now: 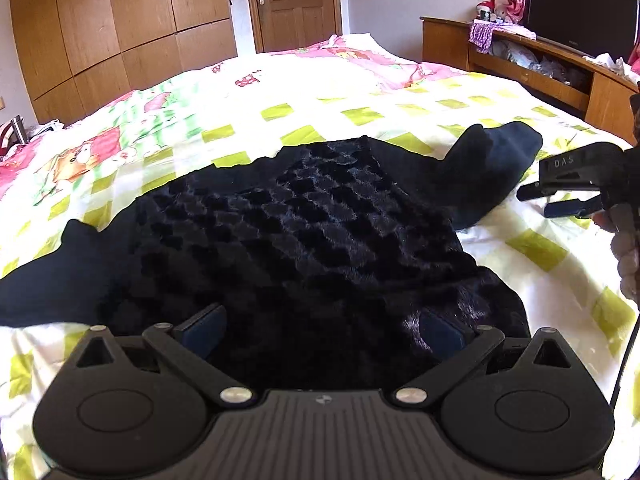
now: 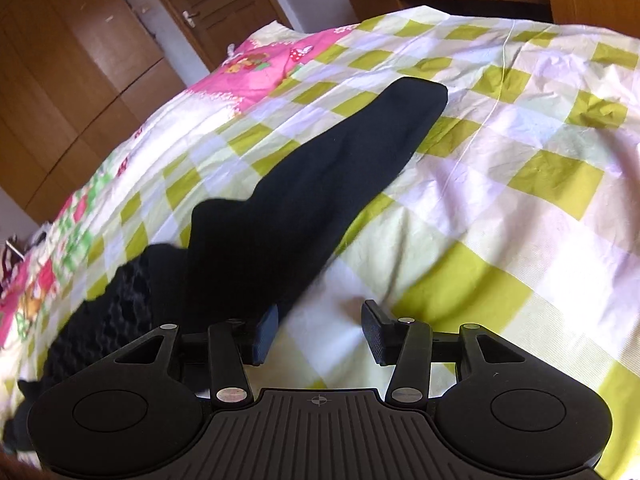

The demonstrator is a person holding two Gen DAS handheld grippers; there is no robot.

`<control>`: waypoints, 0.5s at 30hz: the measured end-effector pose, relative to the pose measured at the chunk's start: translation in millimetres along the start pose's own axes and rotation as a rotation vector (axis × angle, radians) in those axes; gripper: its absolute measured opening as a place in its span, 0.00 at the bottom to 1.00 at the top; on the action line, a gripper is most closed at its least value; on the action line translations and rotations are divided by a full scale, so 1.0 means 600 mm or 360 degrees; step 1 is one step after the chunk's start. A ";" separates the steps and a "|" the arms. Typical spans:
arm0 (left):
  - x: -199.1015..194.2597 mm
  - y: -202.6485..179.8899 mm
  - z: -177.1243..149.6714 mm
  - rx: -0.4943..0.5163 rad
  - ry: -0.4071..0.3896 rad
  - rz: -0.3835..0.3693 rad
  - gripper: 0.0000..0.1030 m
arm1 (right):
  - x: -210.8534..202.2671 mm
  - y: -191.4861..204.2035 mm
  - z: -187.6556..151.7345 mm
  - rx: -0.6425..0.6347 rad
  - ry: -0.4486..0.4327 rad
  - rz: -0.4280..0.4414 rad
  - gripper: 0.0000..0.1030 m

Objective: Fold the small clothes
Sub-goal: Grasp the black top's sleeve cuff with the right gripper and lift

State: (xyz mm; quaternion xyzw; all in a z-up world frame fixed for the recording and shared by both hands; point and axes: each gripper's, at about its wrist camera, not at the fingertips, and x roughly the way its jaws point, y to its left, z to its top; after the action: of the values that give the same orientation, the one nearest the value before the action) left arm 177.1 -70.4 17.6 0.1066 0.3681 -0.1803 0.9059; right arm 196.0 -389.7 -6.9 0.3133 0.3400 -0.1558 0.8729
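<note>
Garment [image 1: 304,232]: black textured top, spread flat on the checked bedspread [image 1: 360,92], centre of left view.
Sleeve [image 2: 320,168]: runs from lower left to upper centre of right view.
Left gripper [image 1: 320,332]: jaws spread, over the hem.
Right gripper [image 2: 320,330]: jaws apart, empty, beside the sleeve.

- Left wrist cam: sits low over the near hem of the black fuzzy checker-textured garment [image 1: 304,232], close, facing across the green-and-white checked bedsheet [image 1: 440,92] toward the brown wooden door [image 1: 296,0] and wooden wardrobe [image 1: 120,20].
- Right wrist cam: rolled sideways, close above the sheet [image 2: 520,184], facing along the garment's plain black sleeve [image 2: 320,200].
- Overlap: sleeve [image 1: 488,168], sheet, door [image 2: 224,4], wardrobe [image 2: 60,80].
- The left view catches the black right gripper [image 1: 536,200] at its right edge.
</note>
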 end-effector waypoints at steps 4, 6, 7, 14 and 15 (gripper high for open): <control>0.041 -0.013 0.024 0.0062 0.0031 -0.0064 1.00 | 0.057 -0.004 0.037 0.0162 -0.0045 0.0020 0.50; 0.056 -0.018 0.032 0.0080 0.0059 -0.0095 1.00 | 0.075 0.005 0.044 0.0178 -0.0067 -0.0014 0.48; 0.064 -0.019 0.036 0.0082 0.0083 -0.0114 1.00 | 0.082 0.009 0.050 0.0170 -0.0078 -0.0049 0.30; 0.087 -0.032 0.081 0.0134 0.0078 -0.0090 1.00 | 0.030 -0.015 0.134 0.0323 -0.0313 -0.0089 0.06; 0.088 -0.037 0.087 0.0142 0.0036 -0.0066 1.00 | 0.016 -0.021 0.144 0.0344 -0.0345 -0.0100 0.06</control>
State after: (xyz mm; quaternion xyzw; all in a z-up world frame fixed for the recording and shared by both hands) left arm 236.1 -120.8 15.9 0.1412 0.3719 -0.2143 0.8921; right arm 240.1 -456.3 30.3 0.3760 0.2347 -0.2516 0.8604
